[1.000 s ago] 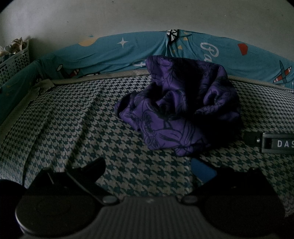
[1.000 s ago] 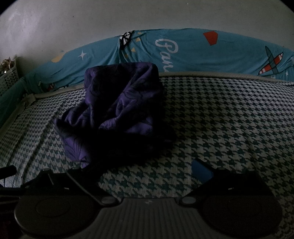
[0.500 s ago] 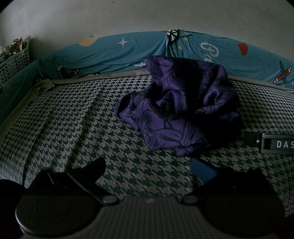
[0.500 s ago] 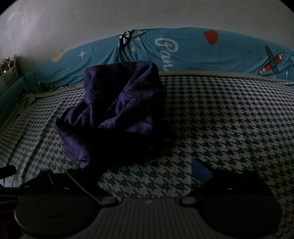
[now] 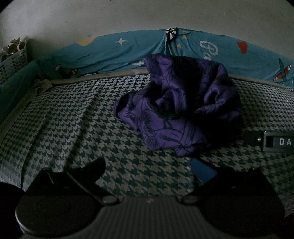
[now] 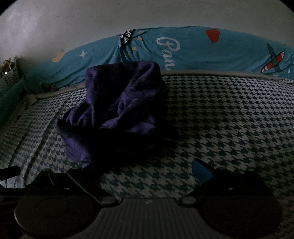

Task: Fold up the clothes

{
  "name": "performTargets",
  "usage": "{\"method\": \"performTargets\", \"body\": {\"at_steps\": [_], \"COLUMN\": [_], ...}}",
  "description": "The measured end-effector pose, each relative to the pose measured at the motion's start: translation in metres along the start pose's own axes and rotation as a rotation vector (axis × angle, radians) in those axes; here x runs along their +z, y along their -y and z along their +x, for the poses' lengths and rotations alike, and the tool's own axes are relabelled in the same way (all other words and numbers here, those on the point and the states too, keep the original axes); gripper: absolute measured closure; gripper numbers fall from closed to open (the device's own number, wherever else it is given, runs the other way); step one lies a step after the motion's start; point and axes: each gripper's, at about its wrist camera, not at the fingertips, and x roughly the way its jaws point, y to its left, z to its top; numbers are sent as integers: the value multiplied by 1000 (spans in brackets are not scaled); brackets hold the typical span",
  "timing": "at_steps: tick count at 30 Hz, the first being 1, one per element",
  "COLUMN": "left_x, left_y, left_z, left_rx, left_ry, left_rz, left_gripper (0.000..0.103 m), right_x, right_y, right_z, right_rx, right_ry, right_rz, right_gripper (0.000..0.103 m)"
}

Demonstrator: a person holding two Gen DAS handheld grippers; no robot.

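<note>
A dim room, seen from two cameras looking forward along hand-held tongs. A crumpled purple garment (image 5: 180, 108) with a dark line print lies in a loose heap on a bed covered by a houndstooth-patterned sheet (image 5: 73, 125) in dark teal and pale grey. The garment is bunched up and unfolded, its highest part towards the back edge of the bed, with a flatter flap spilling forward.

Behind the garment, a teal bumper cloth (image 5: 114, 49) printed with stars, aeroplanes and white script runs along the far edge of the bed, against a plain pale wall (image 5: 128, 16). Far to the left of the garment, a pale woven basket (image 5: 12, 58) stands in the corner.

The left tongs (image 5: 148, 168) sit in front of the garment, spread wide and empty, just above the sheet; one tip has a blue pad. To the right of the garment, in the left camera, a dark bar with white letters "DA" (image 5: 277, 141) is part of the other tool.

The right tongs (image 6: 147, 168) are also spread wide and grasp nothing. From this camera the garment (image 6: 117, 110) lies ahead and to the left, its near edge close to the left finger; whether they touch cannot be told in the shadow.
</note>
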Motion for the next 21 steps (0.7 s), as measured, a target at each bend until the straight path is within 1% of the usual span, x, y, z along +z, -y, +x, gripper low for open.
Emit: {"method": "performTargets", "body": {"at_steps": [6,12,15,21], "left_x": [6,18,27,44], "left_y": [-3,-9,-14,-21], "left_z": [11,25,32,50], "left_rx": [11,6,5,12], "left_ry": [-1,-6,-6,-7], "left_rz": [17,16,7,22], "left_gripper": [0,0,0,0], "right_x": [7,23,32,49], "right_y": [-2,-1,2,5], "right_z": [7,16,20,33], "right_rx": [11,13,51,69], "right_ry": [-5,0,3,27], "right_rz": [-11,-33,-24,-25], "right_gripper": [2,2,2,2]}}
